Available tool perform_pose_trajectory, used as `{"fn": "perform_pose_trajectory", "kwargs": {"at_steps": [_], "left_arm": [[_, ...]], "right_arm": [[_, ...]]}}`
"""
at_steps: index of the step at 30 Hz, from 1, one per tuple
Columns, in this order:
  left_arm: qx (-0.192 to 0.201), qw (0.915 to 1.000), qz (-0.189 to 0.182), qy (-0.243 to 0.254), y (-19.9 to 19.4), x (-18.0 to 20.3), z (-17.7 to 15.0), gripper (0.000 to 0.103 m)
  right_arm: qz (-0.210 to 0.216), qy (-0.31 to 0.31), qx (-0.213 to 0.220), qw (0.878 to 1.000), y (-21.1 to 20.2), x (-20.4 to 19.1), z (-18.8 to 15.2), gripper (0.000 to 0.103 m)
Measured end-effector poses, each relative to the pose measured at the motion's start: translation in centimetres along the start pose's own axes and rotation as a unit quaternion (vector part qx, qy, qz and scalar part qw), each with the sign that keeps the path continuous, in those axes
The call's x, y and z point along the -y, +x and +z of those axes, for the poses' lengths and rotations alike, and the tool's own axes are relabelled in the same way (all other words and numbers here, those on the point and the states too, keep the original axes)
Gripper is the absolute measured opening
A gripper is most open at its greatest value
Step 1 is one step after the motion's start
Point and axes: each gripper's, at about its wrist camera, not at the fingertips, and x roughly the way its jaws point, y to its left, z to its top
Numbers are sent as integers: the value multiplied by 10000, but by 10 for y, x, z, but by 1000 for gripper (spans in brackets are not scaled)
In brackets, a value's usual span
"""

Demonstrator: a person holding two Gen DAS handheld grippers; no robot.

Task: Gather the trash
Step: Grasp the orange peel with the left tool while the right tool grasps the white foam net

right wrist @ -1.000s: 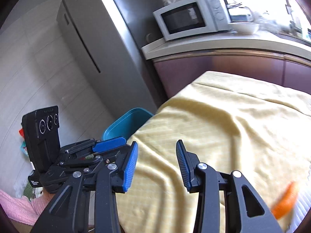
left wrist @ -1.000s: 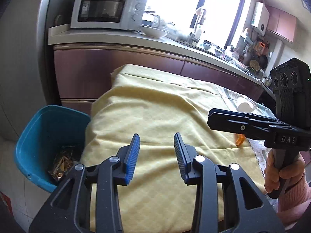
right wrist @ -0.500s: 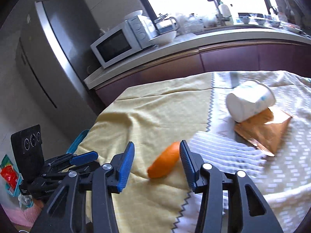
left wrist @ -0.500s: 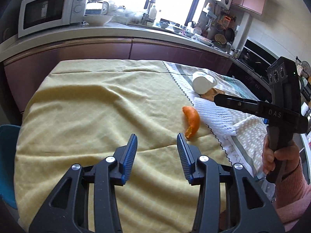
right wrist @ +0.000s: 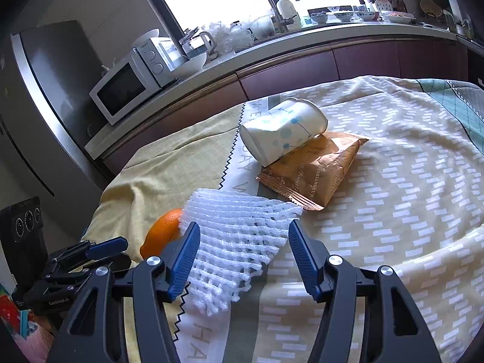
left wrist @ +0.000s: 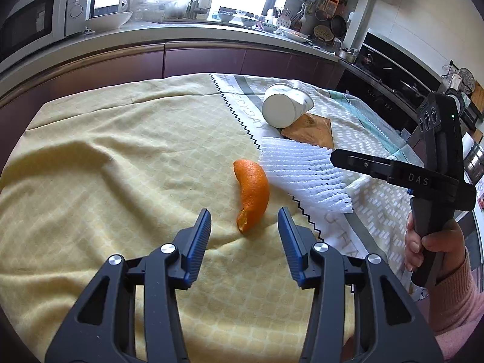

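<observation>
An orange peel (left wrist: pixel 252 190) lies on the yellow cloth, just ahead of my open, empty left gripper (left wrist: pixel 244 220). A white foam fruit net (left wrist: pixel 304 175) lies to its right. A tipped paper cup (left wrist: pixel 286 109) rests on a brown snack wrapper (left wrist: pixel 314 128) farther back. In the right wrist view my right gripper (right wrist: pixel 243 236) is open and empty, its fingers either side of the foam net (right wrist: pixel 239 236). The orange peel (right wrist: pixel 161 234), the cup (right wrist: pixel 281 134) and the wrapper (right wrist: pixel 314 172) show there too.
The table is covered by a yellow cloth (left wrist: pixel 106 166) and a patterned cloth (right wrist: pixel 408 196). A kitchen counter (left wrist: pixel 181 30) with a microwave (right wrist: pixel 127 87) runs behind it. A fridge (right wrist: pixel 45 106) stands at the left. The right gripper's body (left wrist: pixel 435 166) is at the right.
Both grippers swung right, away from the blue bin, and moved in over the table. The left now faces the orange peel. The right now straddles the foam net.
</observation>
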Motion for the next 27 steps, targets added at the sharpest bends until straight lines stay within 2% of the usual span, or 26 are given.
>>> {"fn": "perform_pose_trajectory", "kwargs": {"at_steps": [7, 9, 11, 14, 17, 19, 22, 27], "left_arm": [[-276, 9996, -41, -8, 23, 5, 8, 40], [-360, 9993, -31, -37, 29, 5, 10, 37], [-447, 9989, -48, -89, 34, 4, 11, 28], [-467, 9988, -57, -129, 37, 2, 11, 23], [-453, 9988, -70, -182, 36, 1, 11, 21], [-435, 9988, -58, -211, 35, 0, 11, 21], [-394, 9988, -41, -271, 32, -2, 9, 20], [-263, 9992, 65, -300, 20, -6, 8, 19]], "right_arm": [[-4, -47, -225, 9997, 15, -3, -3, 61], [-6, -97, -255, 9996, 17, -6, -3, 65], [10, -112, -277, 9996, 18, -7, -3, 66], [-33, -187, -303, 9994, 20, -10, -3, 66], [-133, -334, -319, 9988, 21, -15, -5, 66], [-160, -380, -335, 9986, 22, -17, -5, 61], [-188, -370, -340, 9986, 22, -16, -5, 50], [-59, -341, -394, 9986, 24, -13, -5, 21]]}}
